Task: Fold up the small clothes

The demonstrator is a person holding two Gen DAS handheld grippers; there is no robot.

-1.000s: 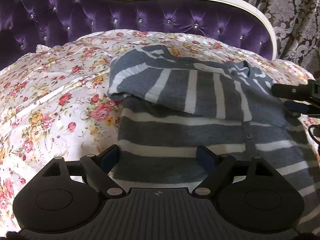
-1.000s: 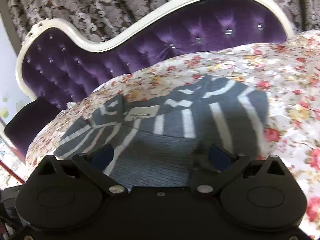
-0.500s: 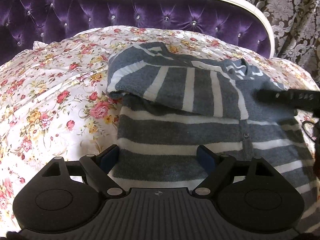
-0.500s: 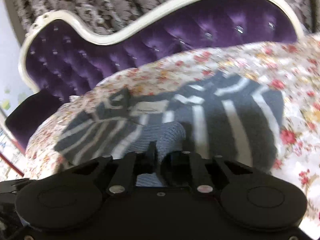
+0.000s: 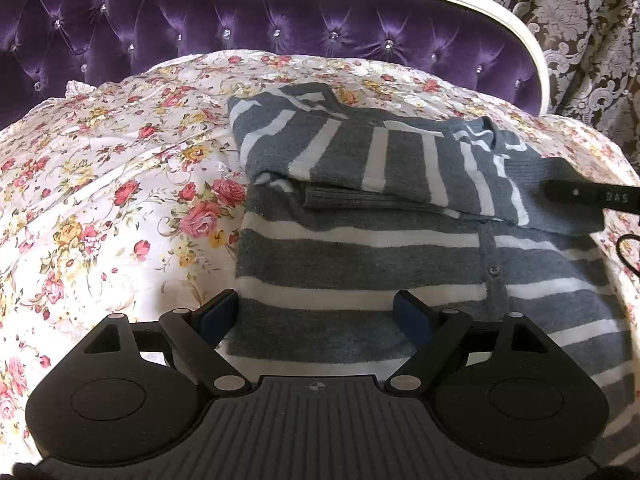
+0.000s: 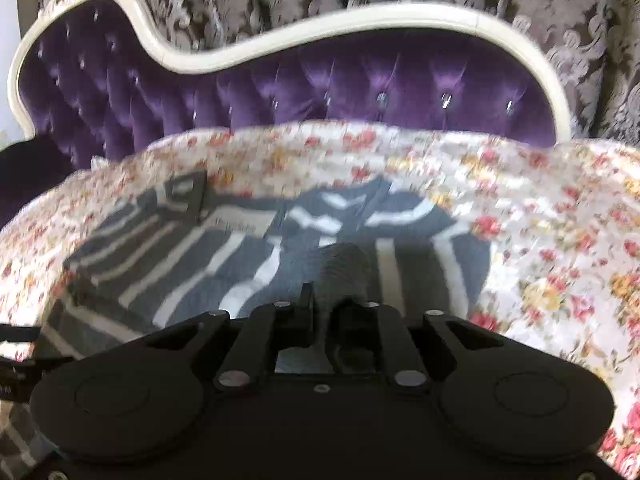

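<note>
A grey cardigan with white stripes point(image 5: 360, 248) lies on the floral bedspread, its left sleeve folded across the chest. My left gripper point(image 5: 316, 308) hovers open over the hem, with nothing between the pads. In the right wrist view, the right gripper point(image 6: 324, 308) has its jaws nearly together on the ribbed cuff point(image 6: 344, 268) of the other sleeve, pinching it while they open slightly. That view is blurred. One of the right gripper's fingers point(image 5: 580, 194) shows at the right edge of the left wrist view, resting on the cardigan point(image 6: 180, 256).
The floral bedspread point(image 5: 100, 200) spreads out to the left of the cardigan and also to its right point(image 6: 560, 260). A purple tufted headboard point(image 5: 280, 28) with a white frame stands behind. A black cable point(image 5: 624, 248) loops at the right edge.
The right gripper's jaws went from wide open to pinched on the ribbed cuff, and the gripper rolled. The left gripper stayed open and still.
</note>
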